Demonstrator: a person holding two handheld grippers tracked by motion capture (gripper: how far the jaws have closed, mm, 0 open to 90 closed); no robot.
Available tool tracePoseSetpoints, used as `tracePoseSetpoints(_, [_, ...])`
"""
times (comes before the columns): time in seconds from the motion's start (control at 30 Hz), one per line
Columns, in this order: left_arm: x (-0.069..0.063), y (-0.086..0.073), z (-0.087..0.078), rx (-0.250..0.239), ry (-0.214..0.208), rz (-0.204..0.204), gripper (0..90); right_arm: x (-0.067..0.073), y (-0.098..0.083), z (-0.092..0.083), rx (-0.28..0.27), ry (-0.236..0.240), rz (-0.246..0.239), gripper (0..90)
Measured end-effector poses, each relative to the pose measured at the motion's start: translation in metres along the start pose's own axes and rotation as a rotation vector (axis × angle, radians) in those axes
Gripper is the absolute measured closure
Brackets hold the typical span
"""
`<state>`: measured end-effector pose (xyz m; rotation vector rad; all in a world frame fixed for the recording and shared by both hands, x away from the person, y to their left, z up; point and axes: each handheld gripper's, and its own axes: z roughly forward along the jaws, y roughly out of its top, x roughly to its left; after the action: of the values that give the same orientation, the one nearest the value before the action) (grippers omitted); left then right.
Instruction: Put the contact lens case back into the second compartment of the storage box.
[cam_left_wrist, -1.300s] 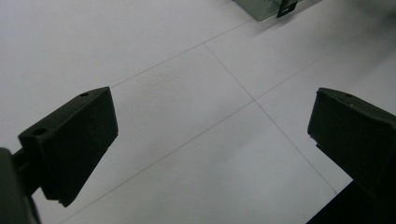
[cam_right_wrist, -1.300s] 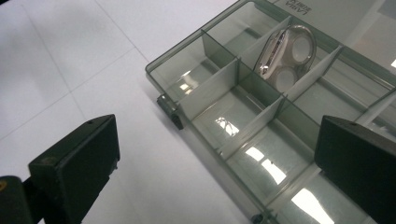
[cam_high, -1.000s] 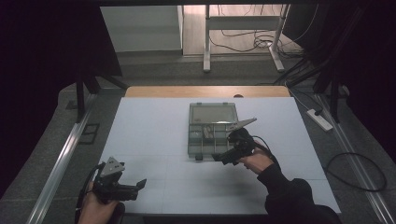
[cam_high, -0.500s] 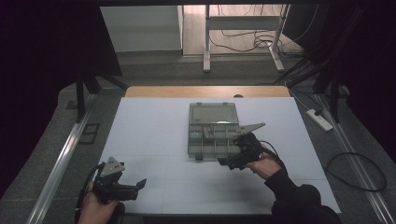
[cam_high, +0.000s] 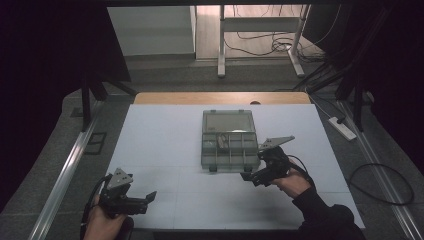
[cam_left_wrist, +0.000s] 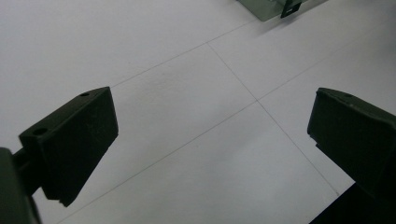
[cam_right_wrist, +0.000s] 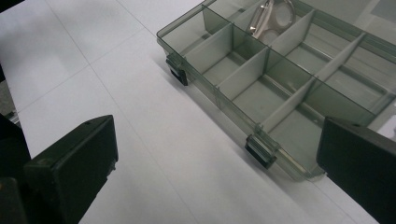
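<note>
Two grippers, both spread wide: right gripper (cam_high: 248, 176) near box (cam_high: 229, 142) w/ lid up, could bump & slide it.

the organizer box (cam_high: 229, 145) is smoky translucent grey-green with black latches (cam_right_wrist: 260, 150). the counter (cam_high: 165, 135) is white with thin grey grid lines. both grippers' fingers (cam_left_wrist: 74, 140) are matte black.
</note>
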<state>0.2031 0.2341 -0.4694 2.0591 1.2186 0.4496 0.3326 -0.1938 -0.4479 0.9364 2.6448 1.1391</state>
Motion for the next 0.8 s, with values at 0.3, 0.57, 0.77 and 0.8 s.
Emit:
tracePoseSetpoints(0.3, [0.000,0.000,0.000,0.001,0.001,-0.001,2.0,-0.002,-0.007,-0.010,-0.003,-0.005,0.006,0.0])
tracePoseSetpoints(0.57, [0.000,0.000,0.000,0.002,0.003,-0.002,2.1,-0.004,-0.018,-0.017,0.011,-0.025,0.015,0.0])
tracePoseSetpoints(0.77, [0.000,0.000,0.000,0.002,0.004,-0.003,2.1,-0.007,-0.028,-0.022,0.026,-0.034,0.031,0.0])
tracePoseSetpoints(0.8, [0.000,0.000,0.000,0.003,0.004,-0.003,2.1,-0.007,-0.029,-0.024,0.026,-0.036,0.035,0.0])
